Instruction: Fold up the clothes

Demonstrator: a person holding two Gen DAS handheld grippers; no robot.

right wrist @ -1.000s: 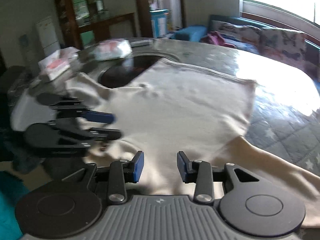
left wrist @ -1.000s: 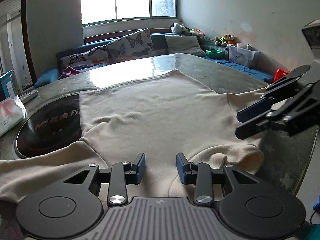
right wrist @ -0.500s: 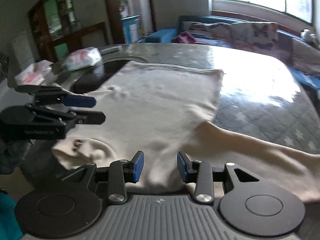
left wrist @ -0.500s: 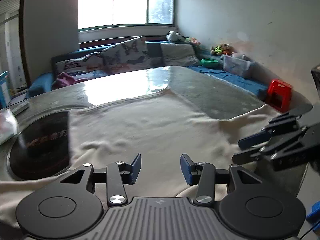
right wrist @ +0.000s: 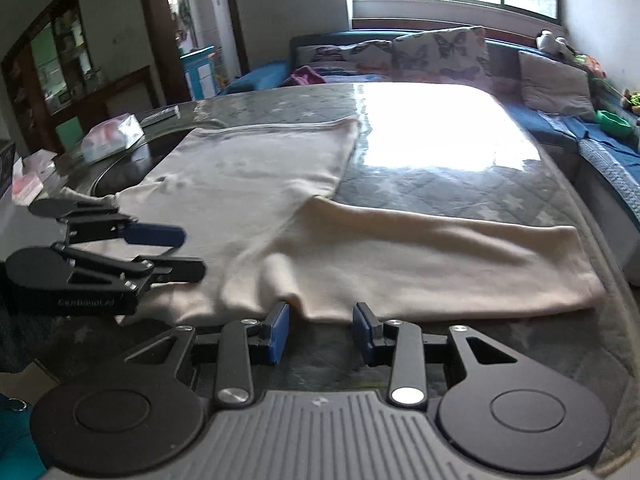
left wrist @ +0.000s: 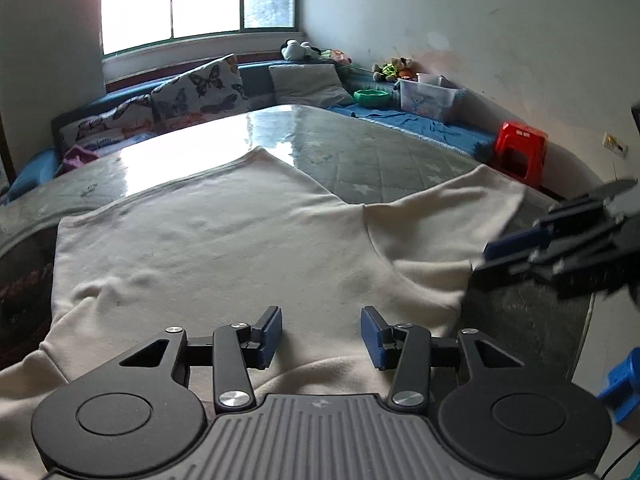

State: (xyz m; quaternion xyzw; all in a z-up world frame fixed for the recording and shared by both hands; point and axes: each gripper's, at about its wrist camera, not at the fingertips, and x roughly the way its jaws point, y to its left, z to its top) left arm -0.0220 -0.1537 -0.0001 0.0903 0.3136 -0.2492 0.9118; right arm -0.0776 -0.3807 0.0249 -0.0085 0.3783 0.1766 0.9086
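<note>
A cream long-sleeved shirt (left wrist: 240, 232) (right wrist: 248, 184) lies spread flat on the round glass-topped table (left wrist: 380, 152) (right wrist: 440, 168). One sleeve (right wrist: 440, 252) (left wrist: 460, 204) stretches out to the right along the table's near edge. My left gripper (left wrist: 320, 320) (right wrist: 192, 252) hovers open over the shirt's near part by the neckline, with nothing between its blue pads. My right gripper (right wrist: 320, 316) (left wrist: 480, 262) is open at the shirt's near edge, where the sleeve joins the body. A small fold of cloth lies just ahead of its fingertips, and the pads do not press on it.
A dark round hotplate (left wrist: 20, 280) (right wrist: 120, 168) is set into the table under the shirt's left side. Tissue packs (right wrist: 112, 136) and a remote (right wrist: 160, 114) lie at the far left. A sofa with butterfly cushions (left wrist: 200, 88) runs behind; a red stool (left wrist: 520, 148) stands right.
The left gripper's jaws have spread wider. Both grippers have slid to the right along the shirt's near edge; the right one now sits at the sleeve's base.
</note>
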